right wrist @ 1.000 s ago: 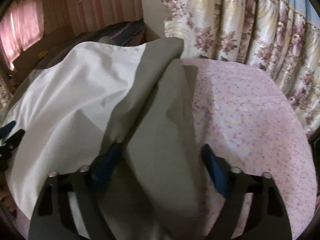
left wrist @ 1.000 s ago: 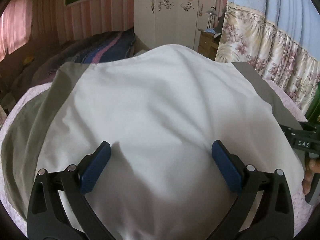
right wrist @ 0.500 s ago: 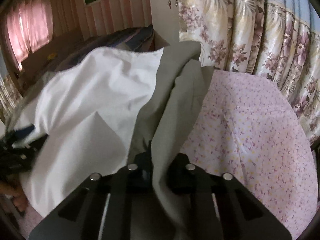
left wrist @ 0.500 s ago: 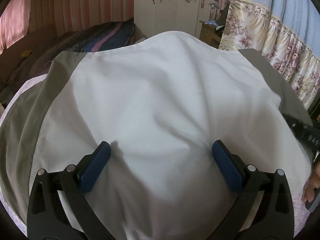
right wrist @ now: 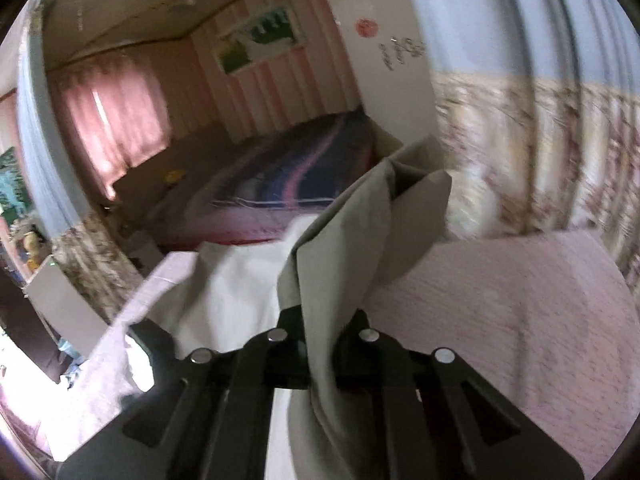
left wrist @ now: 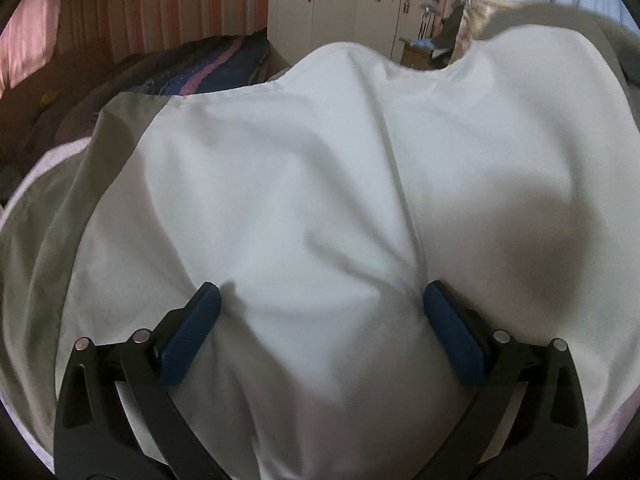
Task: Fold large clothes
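Note:
A large garment with a white body (left wrist: 320,160) and grey sleeves (left wrist: 80,200) lies spread over a bed. My left gripper (left wrist: 320,292) stands open low over the white cloth, and its blue pads (left wrist: 192,332) pinch nothing. In the left wrist view the garment's right side (left wrist: 540,80) bulges upward. My right gripper (right wrist: 324,320) is lifted above the bed, its jaws closing the last bit on a fold of the grey sleeve (right wrist: 352,232). That fold stands up from between the fingers, and the white body (right wrist: 232,292) hangs away to its left.
A pink flowered sheet (right wrist: 500,320) covers the bed under the garment. Floral curtains (right wrist: 540,140) hang close on the right. A second bed with a striped blanket (right wrist: 288,176) lies beyond, with a white wardrobe (left wrist: 352,12) against the far wall.
My right gripper shut on the grey sleeve and rose, tilting up and pulling that side of the garment off the bed. The left gripper stayed open in place.

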`<action>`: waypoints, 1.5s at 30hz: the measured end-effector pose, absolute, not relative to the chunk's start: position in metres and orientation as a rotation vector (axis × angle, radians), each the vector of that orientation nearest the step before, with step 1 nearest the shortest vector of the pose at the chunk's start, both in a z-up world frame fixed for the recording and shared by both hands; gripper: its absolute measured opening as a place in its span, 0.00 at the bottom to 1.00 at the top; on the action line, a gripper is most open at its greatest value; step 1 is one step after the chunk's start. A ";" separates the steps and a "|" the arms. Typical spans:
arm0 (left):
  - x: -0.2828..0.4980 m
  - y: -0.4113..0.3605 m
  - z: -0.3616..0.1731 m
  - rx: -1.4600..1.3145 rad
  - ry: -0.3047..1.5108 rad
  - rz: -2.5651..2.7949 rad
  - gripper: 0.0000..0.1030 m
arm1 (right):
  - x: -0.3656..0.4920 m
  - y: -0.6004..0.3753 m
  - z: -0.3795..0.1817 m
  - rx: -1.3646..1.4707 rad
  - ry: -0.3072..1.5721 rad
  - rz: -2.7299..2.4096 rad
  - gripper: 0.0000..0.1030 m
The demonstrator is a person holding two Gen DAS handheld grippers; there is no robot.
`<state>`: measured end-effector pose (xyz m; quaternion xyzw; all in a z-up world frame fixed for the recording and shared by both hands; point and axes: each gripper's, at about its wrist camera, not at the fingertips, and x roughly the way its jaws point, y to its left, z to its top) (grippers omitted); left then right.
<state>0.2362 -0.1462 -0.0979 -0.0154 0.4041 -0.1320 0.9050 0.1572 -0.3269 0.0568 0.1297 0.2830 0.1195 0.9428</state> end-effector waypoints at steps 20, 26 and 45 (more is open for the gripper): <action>0.250 0.055 -0.008 -0.096 0.781 0.003 0.97 | 0.223 -0.190 -0.058 0.142 0.818 0.249 0.04; 0.248 0.039 -0.010 -0.068 0.784 -0.033 0.97 | 0.184 -0.202 -0.010 0.112 0.692 0.253 0.68; 0.251 -0.003 -0.025 -0.079 0.795 -0.149 0.97 | 0.103 -0.432 -0.060 0.359 0.702 -0.042 0.88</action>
